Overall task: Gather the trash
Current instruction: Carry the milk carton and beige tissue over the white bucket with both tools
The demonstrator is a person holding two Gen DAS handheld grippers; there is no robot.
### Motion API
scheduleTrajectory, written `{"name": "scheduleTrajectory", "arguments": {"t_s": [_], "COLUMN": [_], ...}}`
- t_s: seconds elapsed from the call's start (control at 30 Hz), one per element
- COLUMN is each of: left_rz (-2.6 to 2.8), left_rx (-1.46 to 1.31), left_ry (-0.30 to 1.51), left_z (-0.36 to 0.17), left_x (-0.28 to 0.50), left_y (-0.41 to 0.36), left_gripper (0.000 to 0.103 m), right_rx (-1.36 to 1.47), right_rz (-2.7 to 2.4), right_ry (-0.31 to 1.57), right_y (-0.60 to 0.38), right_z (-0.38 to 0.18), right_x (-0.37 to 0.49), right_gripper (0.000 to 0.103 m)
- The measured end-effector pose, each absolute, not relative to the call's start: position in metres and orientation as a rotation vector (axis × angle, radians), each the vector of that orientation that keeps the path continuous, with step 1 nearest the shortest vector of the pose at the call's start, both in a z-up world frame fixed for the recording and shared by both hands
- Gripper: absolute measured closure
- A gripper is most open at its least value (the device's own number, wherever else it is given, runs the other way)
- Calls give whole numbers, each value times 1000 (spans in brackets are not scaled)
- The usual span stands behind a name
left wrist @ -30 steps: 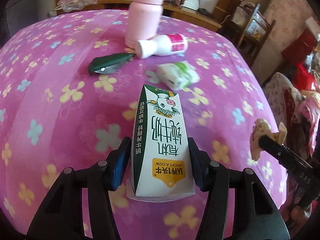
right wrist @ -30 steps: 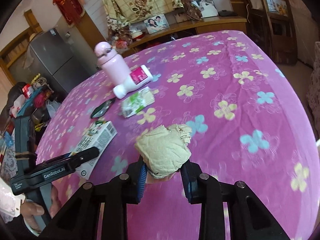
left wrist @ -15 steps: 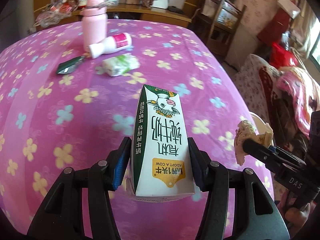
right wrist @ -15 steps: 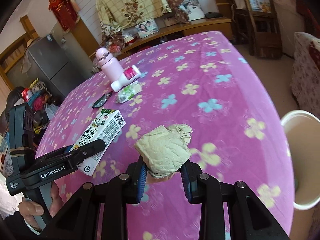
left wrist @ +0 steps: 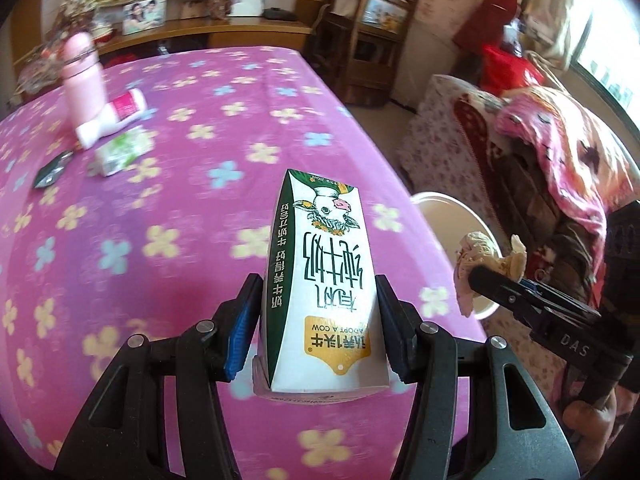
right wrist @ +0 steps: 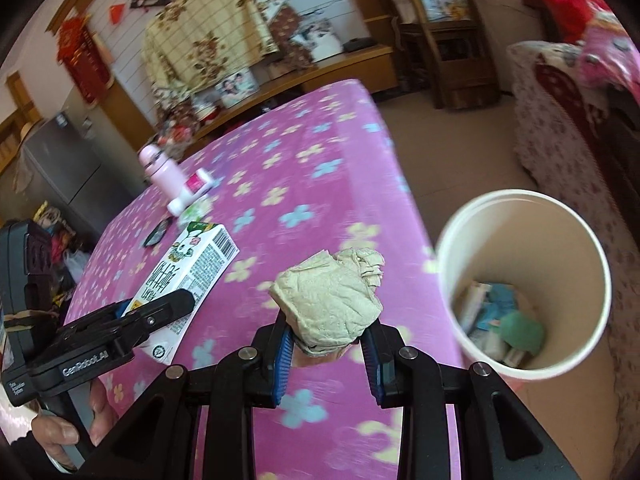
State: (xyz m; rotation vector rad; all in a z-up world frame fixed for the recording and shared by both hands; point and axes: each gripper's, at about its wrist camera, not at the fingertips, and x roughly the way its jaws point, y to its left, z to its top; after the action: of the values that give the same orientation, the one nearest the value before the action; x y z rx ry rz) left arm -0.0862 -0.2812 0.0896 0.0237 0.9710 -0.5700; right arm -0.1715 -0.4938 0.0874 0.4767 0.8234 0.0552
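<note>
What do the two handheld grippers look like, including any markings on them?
Both are black plastic with silver pivot bolts and blue finger pads. The left gripper carries white "GenRobot.AI" lettering along its body; the right gripper shows "DAS". No cables or sleeves are visible.

L cam: on left gripper (left wrist: 320, 320), looks down-fwd over table (left wrist: 180, 184), close.
R cam: same on right gripper (right wrist: 326, 344), toward bin (right wrist: 524, 280).
Shared: table, bin.

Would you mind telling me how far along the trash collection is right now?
Done: some rubbish already lies in the white bin. In hand: the left tongs grip a milk carton, the right tongs a crumpled tissue, neither yet over the bin. Left on the table: a small white bottle, a green-white packet, a dark wrapper.
</note>
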Motion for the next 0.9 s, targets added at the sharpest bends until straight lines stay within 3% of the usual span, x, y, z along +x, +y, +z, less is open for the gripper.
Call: {"name": "scheduleTrajectory", "arguments": {"t_s": [0.43,0.9], "left_rz": [-695,-748], "left_rx": [127,136], "left_ry": [962,1015], "left_z": [92,73], "left_x": [-106,-97], "left_y": [-378,-431], "left_gripper": [50,50], "right_rx": [557,601], "right_rz": [-76,-149], "right_ry": [835,872], "right_y": [-568,-610], "right_z": [71,44], "right_x": [-203,-206], "right_gripper": [73,73]}}
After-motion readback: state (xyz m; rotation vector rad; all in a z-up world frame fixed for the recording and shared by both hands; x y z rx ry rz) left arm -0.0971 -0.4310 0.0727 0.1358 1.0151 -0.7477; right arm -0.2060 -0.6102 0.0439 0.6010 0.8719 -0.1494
